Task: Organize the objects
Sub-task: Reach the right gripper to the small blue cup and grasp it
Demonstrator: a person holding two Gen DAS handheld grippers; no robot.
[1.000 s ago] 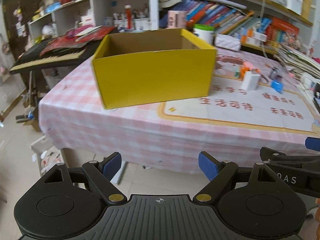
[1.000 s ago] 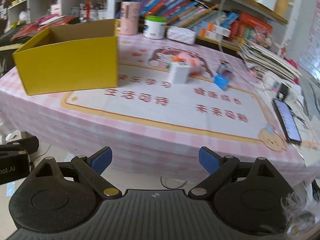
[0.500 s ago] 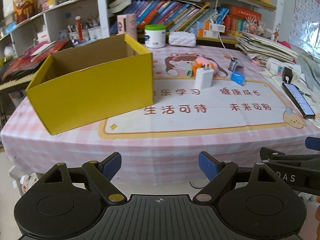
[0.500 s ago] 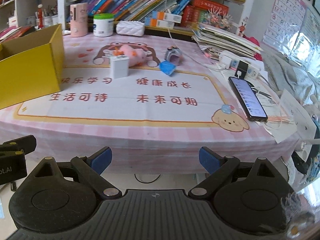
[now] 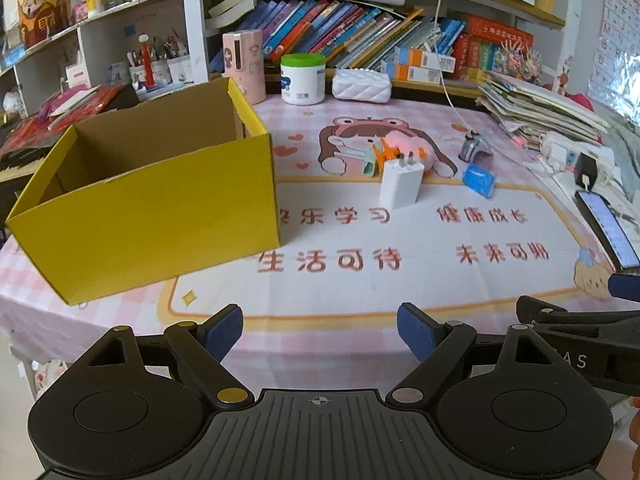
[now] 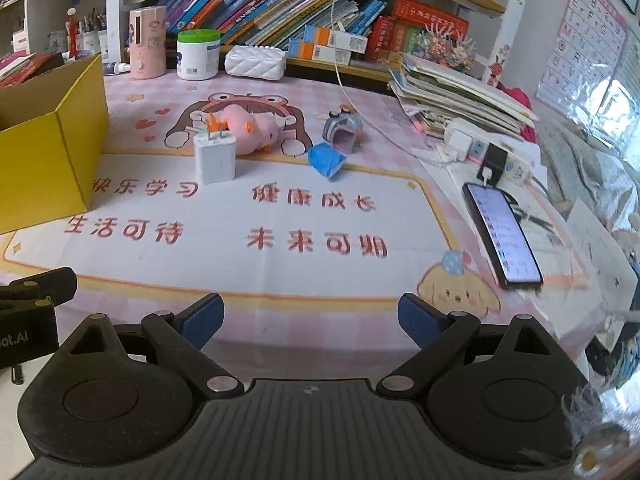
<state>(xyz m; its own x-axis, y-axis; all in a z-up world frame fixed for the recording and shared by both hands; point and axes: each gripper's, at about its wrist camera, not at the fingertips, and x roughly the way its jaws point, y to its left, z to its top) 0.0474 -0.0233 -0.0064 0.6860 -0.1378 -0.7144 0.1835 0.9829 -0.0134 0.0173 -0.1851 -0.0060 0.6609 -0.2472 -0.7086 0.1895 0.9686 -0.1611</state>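
Yellow box point(image 5: 152, 216) beside white charger point(image 5: 401, 184)

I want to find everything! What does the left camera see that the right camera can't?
Only the left camera sees down inside the yellow box, which looks empty. Only the right camera shows the whole phone and the alphabet poster. Both show the white charger, the pink toy, the blue packet and an open claw.

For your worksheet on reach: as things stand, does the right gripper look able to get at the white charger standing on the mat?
Probably yes. The right gripper is open and empty at the table's near edge, and the mat between it and the white charger lies bare. The pink plush sits close behind the charger, so its sides are free.
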